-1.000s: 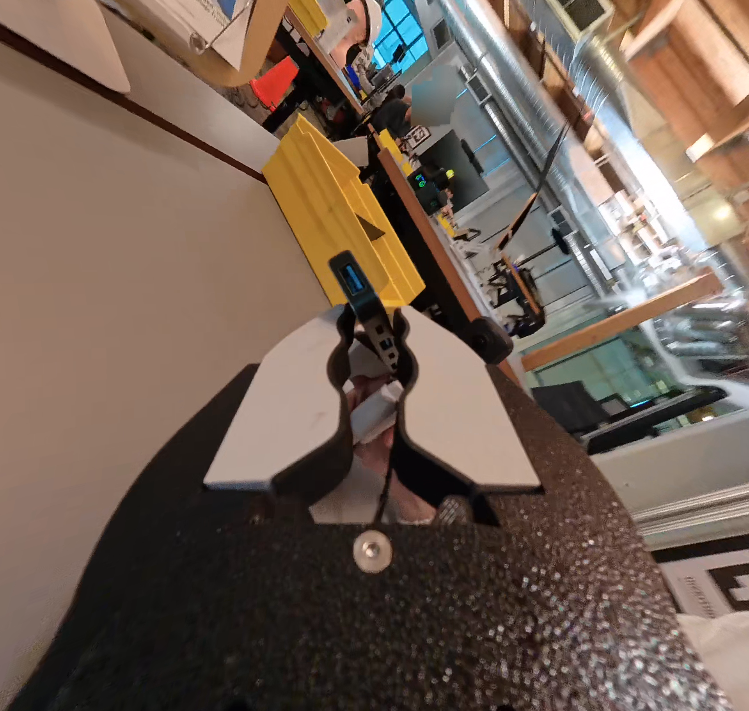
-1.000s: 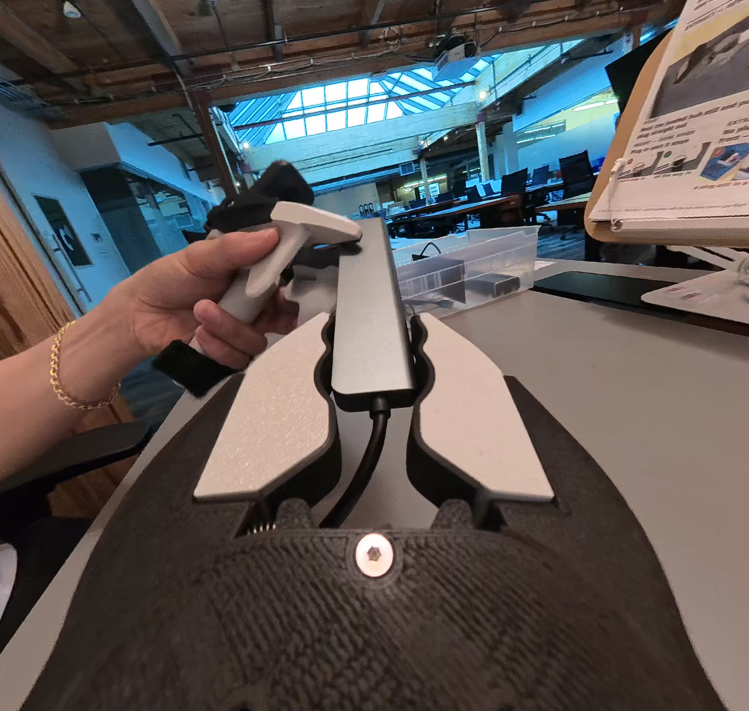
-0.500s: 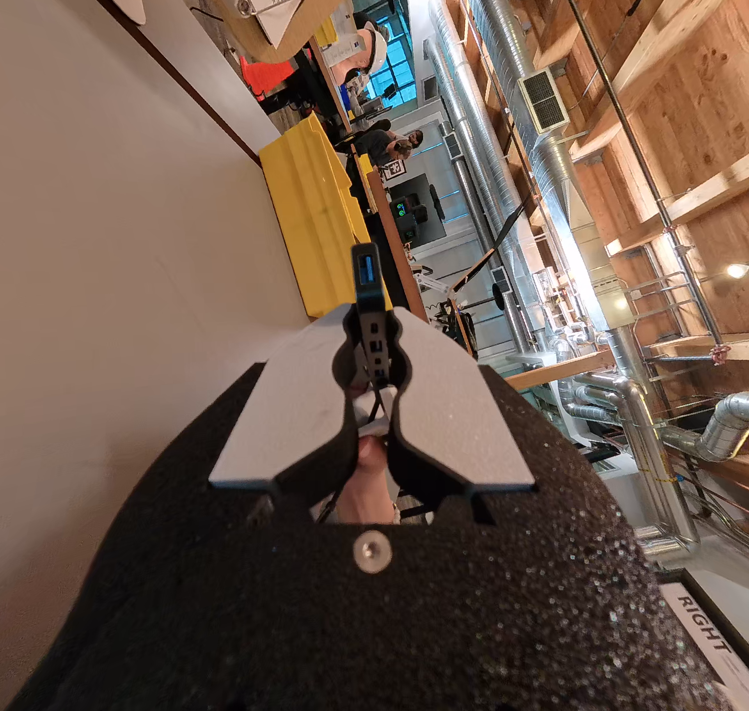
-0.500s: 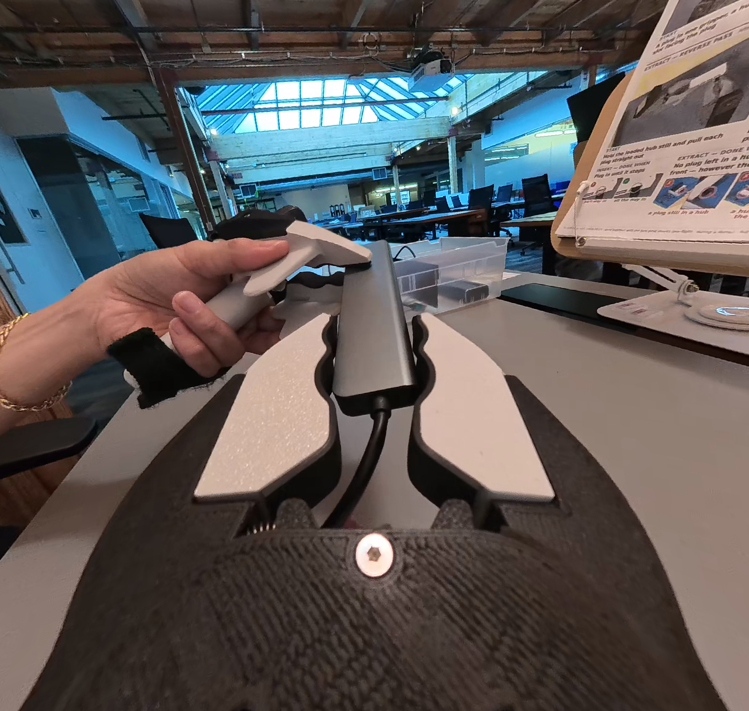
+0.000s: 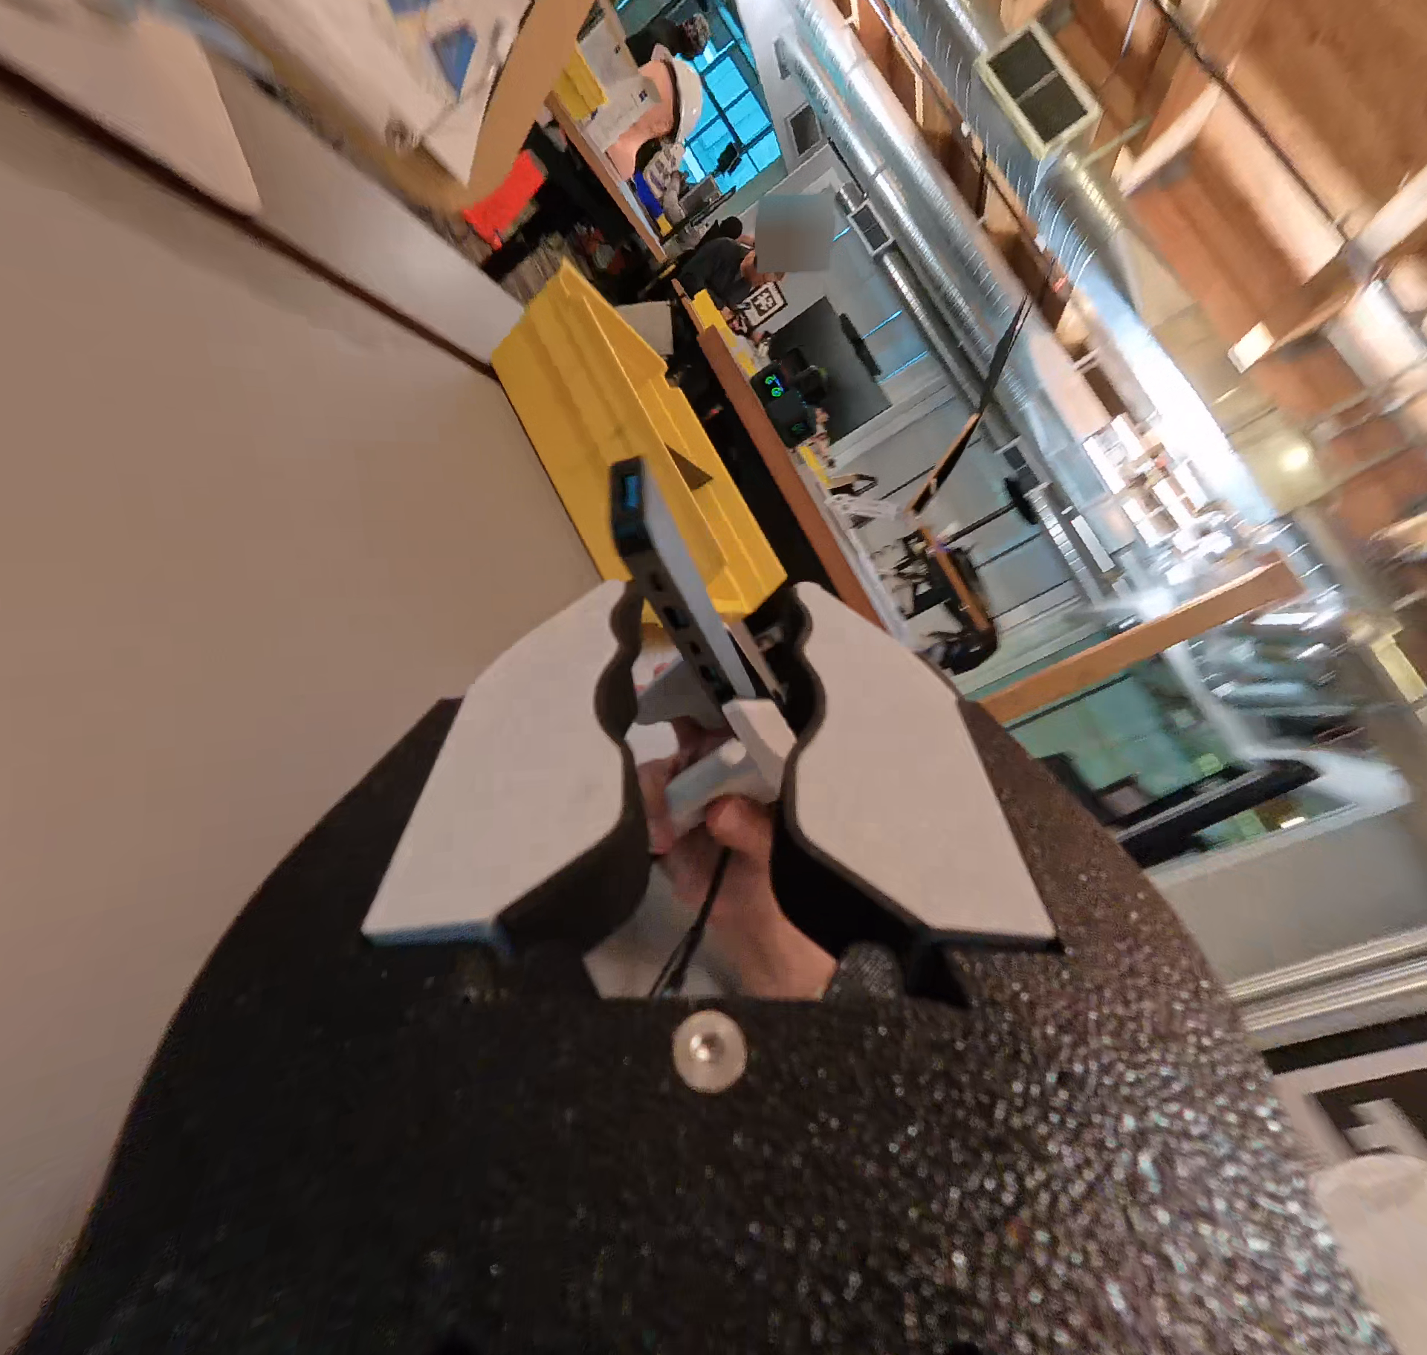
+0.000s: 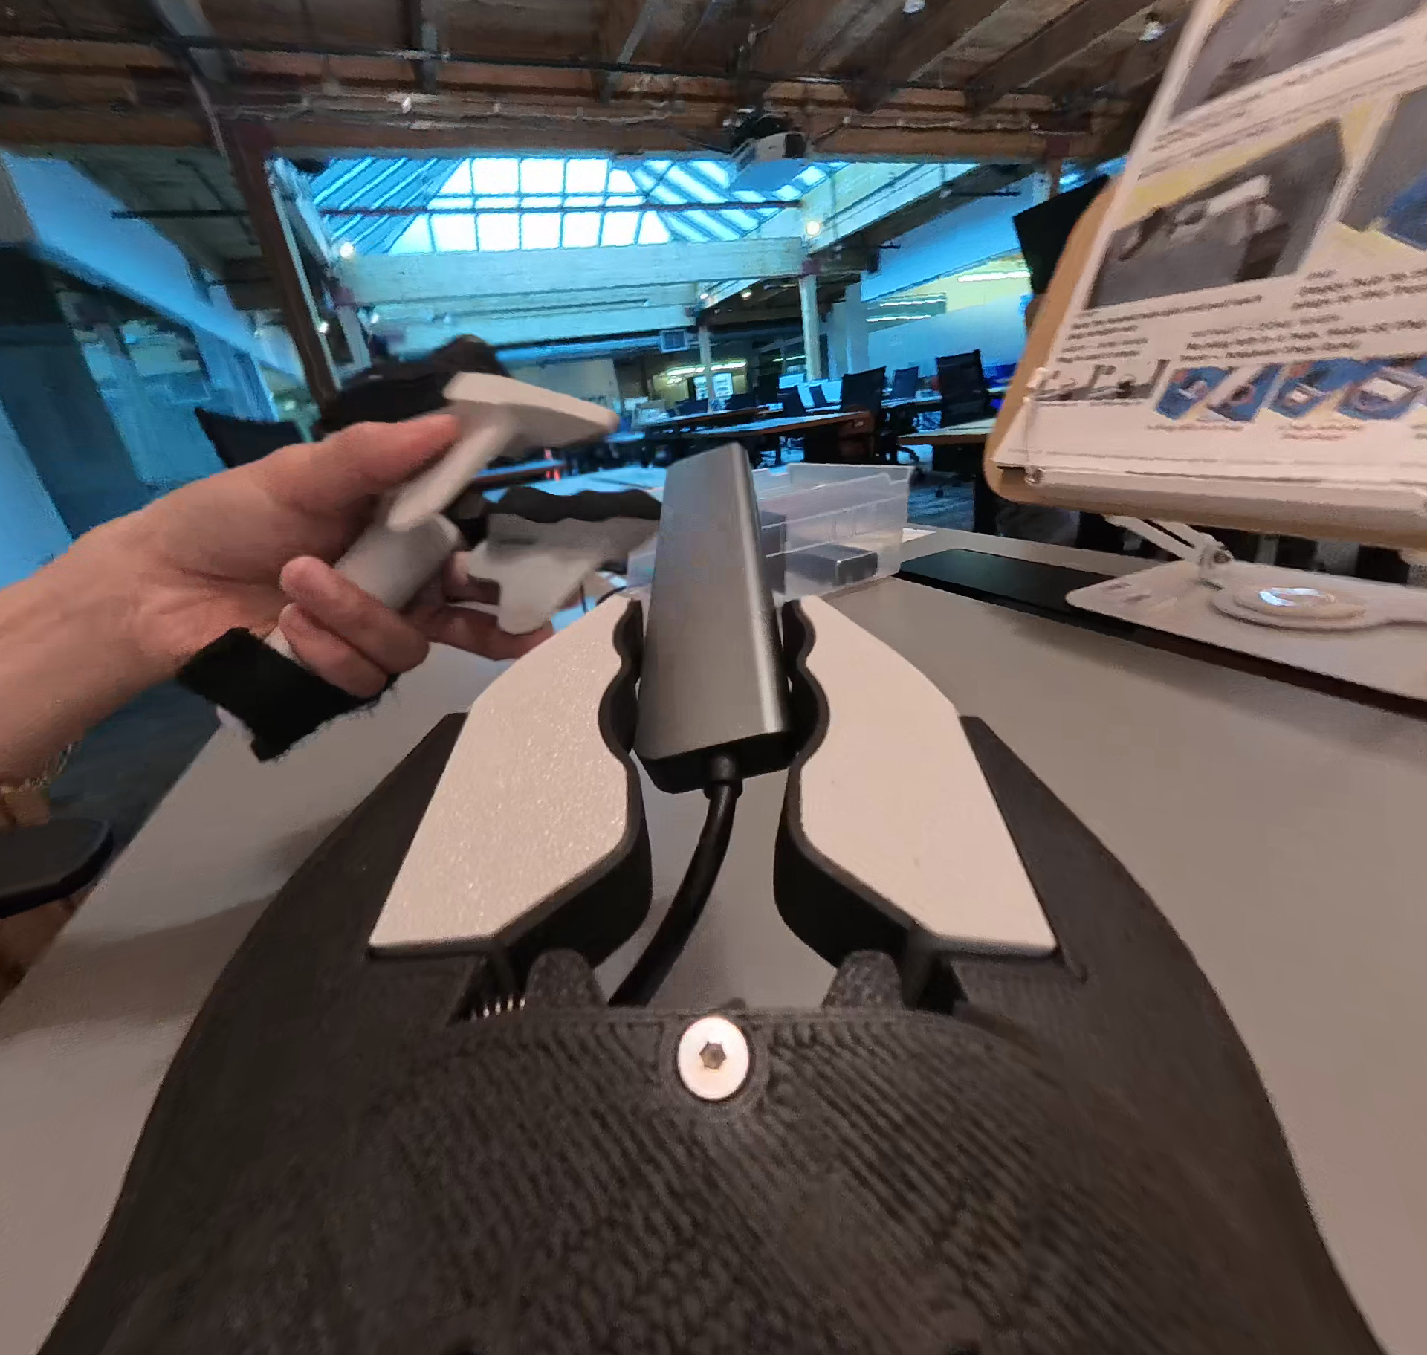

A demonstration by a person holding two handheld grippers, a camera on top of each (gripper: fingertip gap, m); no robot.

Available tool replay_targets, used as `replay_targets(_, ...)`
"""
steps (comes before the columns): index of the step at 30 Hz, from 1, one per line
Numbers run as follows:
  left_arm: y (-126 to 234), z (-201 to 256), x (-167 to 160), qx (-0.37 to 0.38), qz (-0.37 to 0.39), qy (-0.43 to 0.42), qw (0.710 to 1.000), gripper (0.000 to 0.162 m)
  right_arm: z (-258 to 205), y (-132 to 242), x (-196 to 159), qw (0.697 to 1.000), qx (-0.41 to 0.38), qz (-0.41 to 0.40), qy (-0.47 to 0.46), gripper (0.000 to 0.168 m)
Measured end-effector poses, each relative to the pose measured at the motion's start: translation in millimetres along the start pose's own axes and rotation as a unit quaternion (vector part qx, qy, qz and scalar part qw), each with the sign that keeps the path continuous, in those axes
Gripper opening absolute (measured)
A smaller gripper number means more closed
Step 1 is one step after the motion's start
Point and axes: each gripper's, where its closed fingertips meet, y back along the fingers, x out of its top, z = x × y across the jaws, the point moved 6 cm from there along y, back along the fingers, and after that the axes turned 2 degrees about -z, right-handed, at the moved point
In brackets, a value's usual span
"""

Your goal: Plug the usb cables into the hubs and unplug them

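My right gripper (image 6: 709, 611) is shut on a grey USB hub (image 6: 706, 546), whose black cable (image 6: 695, 878) trails back between the fingers. The hub is held above the table and points away from the camera. My left gripper (image 6: 610, 476), held by a hand (image 6: 232, 538), is open, just left of the hub's far end and apart from it. In the left wrist view the left gripper (image 5: 710, 600) is open with the hub (image 5: 672, 569) showing between its spread fingers, blue port facing the camera. No plug is in view.
A clear plastic bin (image 6: 834, 515) with more hubs sits at the far edge of the grey table (image 6: 1081, 777). A clipboard with a printed sheet (image 6: 1235, 314) stands at the right on a white stand. A yellow bin (image 5: 618, 468) lies beyond the table. Some 7 centimeters of space lies between my two pairs of fingers.
My left gripper, which was closed over the hub's far end, has opened and drawn off to the side. The right gripper still holds the hub and has tilted a little.
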Motion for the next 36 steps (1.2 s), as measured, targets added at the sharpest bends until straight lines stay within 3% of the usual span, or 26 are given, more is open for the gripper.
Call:
replay_targets(3,29,6,25,0.054,-0.005,-0.147,0.988,0.036,12,7,-1,0.999,-0.016,0.012,-0.042,0.035)
replay_targets(6,77,-5,64,0.162,-0.037,-0.288,0.943,0.036,16,11,1,0.998,-0.015,0.026,-0.062,0.035)
replay_targets(10,147,-44,126,0.348,-0.137,-0.399,0.837,0.032,18,12,1,0.997,-0.005,0.034,-0.074,0.035)
replay_targets(12,174,-68,149,0.405,-0.210,-0.424,0.782,0.030,20,12,1,0.996,-0.006,0.038,-0.081,0.035)
replay_targets(15,196,-106,164,0.439,-0.339,-0.440,0.706,0.030,21,12,1,0.995,0.000,0.040,-0.087,0.035)
replay_targets(17,196,-128,164,0.431,-0.389,-0.450,0.679,0.027,22,12,1,0.995,0.002,0.041,-0.090,0.035)
replay_targets(25,188,-183,172,0.437,-0.450,-0.395,0.670,0.015,20,11,1,0.996,0.004,0.037,-0.082,0.035)
replay_targets(28,188,-191,174,0.439,-0.454,-0.366,0.683,0.007,18,10,1,0.997,0.004,0.035,-0.073,0.035)
replay_targets(33,187,-167,187,0.434,-0.415,-0.367,0.711,0.006,17,11,1,0.997,0.003,0.037,-0.066,0.035)
replay_targets(36,195,-136,201,0.446,-0.396,-0.370,0.712,0.006,18,11,2,0.997,0.003,0.040,-0.069,0.035)
